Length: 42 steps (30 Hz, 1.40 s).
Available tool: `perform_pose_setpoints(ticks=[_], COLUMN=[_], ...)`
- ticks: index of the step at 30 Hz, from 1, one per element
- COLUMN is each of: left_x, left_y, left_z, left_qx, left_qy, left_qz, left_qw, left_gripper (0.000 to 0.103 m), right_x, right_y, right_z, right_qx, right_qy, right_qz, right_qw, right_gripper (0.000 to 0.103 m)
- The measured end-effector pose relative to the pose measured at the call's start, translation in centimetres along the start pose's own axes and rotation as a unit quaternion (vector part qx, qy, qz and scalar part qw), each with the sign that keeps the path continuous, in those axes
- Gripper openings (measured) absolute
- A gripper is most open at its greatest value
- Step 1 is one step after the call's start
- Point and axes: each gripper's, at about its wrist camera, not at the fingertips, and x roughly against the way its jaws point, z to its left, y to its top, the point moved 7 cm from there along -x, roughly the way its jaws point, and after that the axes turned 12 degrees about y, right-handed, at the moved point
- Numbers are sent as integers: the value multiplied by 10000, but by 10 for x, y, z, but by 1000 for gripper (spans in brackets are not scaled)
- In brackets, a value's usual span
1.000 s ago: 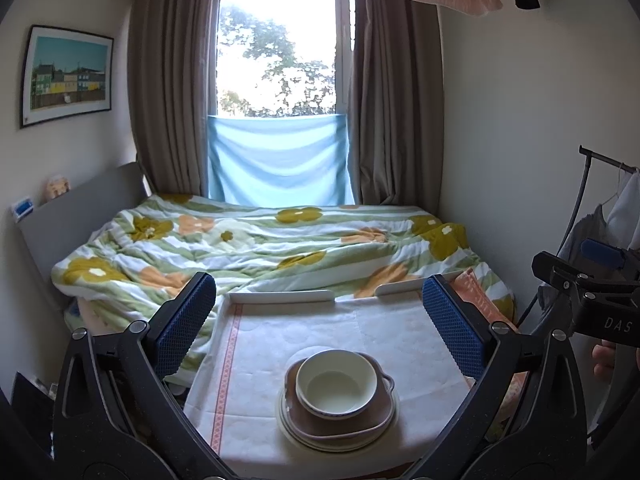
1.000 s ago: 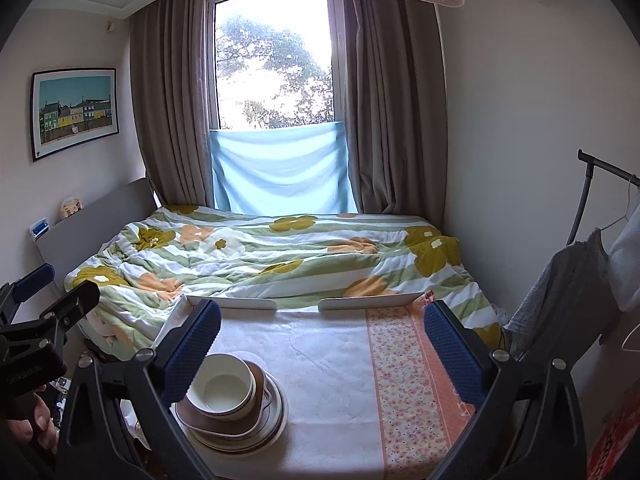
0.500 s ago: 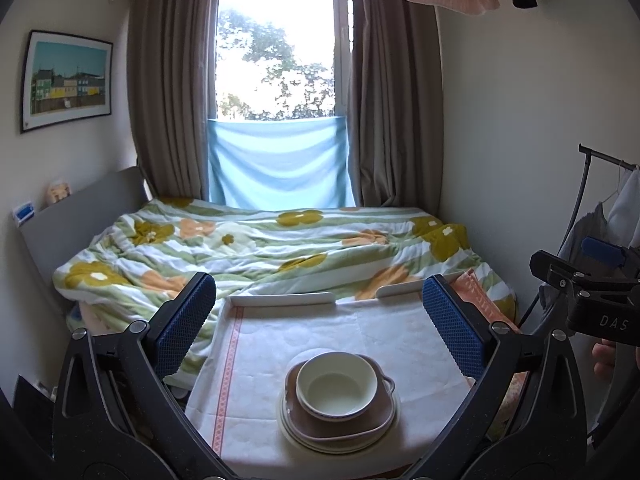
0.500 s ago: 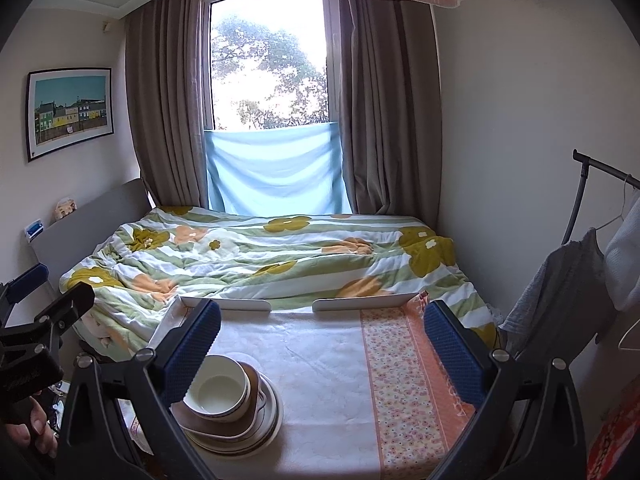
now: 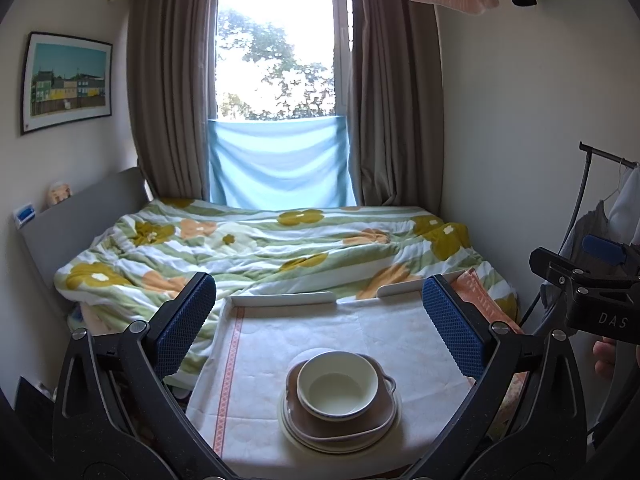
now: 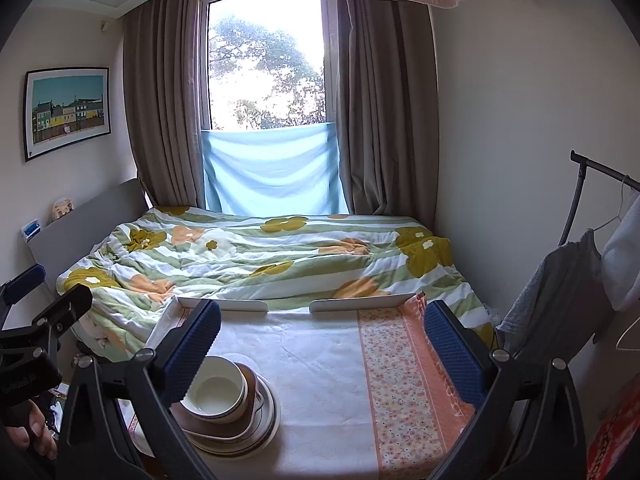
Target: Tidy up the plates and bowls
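One stack of dishes point(image 5: 340, 408) is seen at 6 o'clock on the table point(image 5: 400, 332), with a cream bowl point(image 5: 338, 388) on top, mouth up. The bowl is round, so no long side can be told. The brown dish point(image 5: 384, 404) under it has a small handle at 3 o'clock. Nothing is held by the left gripper point(image 5: 318, 332) or the right gripper point(image 6: 320, 354); both are spread wide. If the bowl is pinched at only one edge, it could be tipped, and the stack could be slid.

dish stack point(image 5: 340, 404) unobstructed, tablecloth point(image 5: 360, 332) seemingly bare behind
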Motion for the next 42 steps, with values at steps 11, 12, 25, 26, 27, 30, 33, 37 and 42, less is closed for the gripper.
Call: perform_pose_setpoints(ticks=[11,12,25,26,27,30,33,37,42], left_x=[-2,-1,-4,-4,-3,0,2,2,2], left_y=[1,1,-3,-3,-4,-2,-1,-2,0], left_z=[5,4,8,10,11,16,15,14,14], left_qx=[10,11,84,106,119,147,117,16,-101], left_qy=[-34,-35,-133,-128,-120,-76,-94,-96,10], left_qz=[2,-4,40,41,35,-61,-163,-190,-374], left_qw=[10000,10000,9999,9999,9999,9998,9998,9998,9993], left_gripper=[103,103,103,103,103,103,103,103,103], right_x=[0,0,0,0,0,0,0,-2,-3], right_y=[0,1,1,1,1,1,1,0,-3], right_z=[0,0,-4,-4,-4,-4,-5,-6,-5], right_qx=[4,3,-9,-10,-14,-13,-5,-30,-96], right_qy=[-7,-4,-39,-42,-43,-35,-41,-66,-125], right_qz=[6,-3,-10,-17,-19,-15,-15,4,45], right_qw=[10000,10000,10000,10000,10000,10000,10000,10000,9999], right_gripper=[101,101,101,101,101,101,101,101,101])
